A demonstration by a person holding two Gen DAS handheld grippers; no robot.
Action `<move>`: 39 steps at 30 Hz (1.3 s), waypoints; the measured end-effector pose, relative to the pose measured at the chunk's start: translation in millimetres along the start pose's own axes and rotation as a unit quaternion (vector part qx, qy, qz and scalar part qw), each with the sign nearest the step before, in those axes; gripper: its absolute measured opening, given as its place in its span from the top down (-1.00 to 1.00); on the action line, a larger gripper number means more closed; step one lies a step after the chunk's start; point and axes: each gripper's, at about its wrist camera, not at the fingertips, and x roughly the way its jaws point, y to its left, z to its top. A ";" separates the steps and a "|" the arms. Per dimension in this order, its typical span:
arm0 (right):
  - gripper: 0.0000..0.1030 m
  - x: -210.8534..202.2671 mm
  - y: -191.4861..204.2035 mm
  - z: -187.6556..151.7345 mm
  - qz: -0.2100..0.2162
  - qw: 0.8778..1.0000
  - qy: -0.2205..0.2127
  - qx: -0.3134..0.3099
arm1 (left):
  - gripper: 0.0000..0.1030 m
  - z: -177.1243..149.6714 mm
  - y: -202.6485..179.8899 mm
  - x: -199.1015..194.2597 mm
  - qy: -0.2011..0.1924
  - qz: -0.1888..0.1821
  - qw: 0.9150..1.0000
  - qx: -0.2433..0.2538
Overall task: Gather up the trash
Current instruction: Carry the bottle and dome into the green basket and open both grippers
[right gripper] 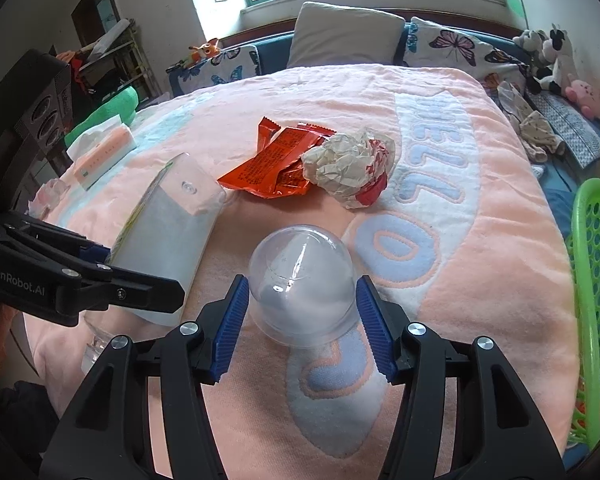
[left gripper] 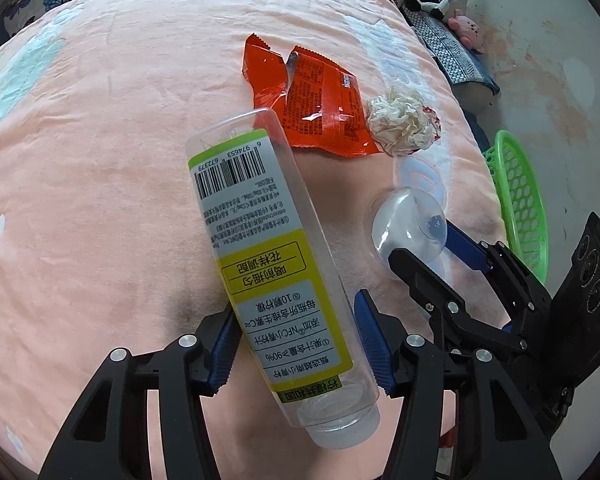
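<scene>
While a pink blanket (right gripper: 500, 208) fills both views, the left gripper (left gripper: 296, 344) straddles an empty clear bottle (left gripper: 268, 248) (yellow label) at frame centre, jaws apart. The right gripper (right gripper: 300, 324) brackets a clear dome lid (right gripper: 302, 280), jaws open. An orange wrapper (right gripper: 276, 168) and crumpled paper (right gripper: 348, 168) lie above centre. A green basket (right gripper: 596, 280) stands at right edge, contents unclear.
</scene>
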 end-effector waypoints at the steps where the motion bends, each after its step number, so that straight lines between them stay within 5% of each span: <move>1: -0.08 -0.1 0.1 -0.1 0.000 1.000 -0.001 0.000 | -0.03 -0.6 -0.1 -0.2 0.001 -0.002 1.000 0.000; 18: -0.07 -64.3 -19.4 -17.1 0.004 0.999 -0.036 0.014 | -0.01 -10.1 -35.1 -20.2 -0.006 -0.054 0.998 0.038; 39: -0.07 -157.8 -150.9 -59.7 -0.119 0.982 -0.079 0.123 | -0.01 19.9 -197.4 -15.5 -0.026 -0.132 0.977 0.162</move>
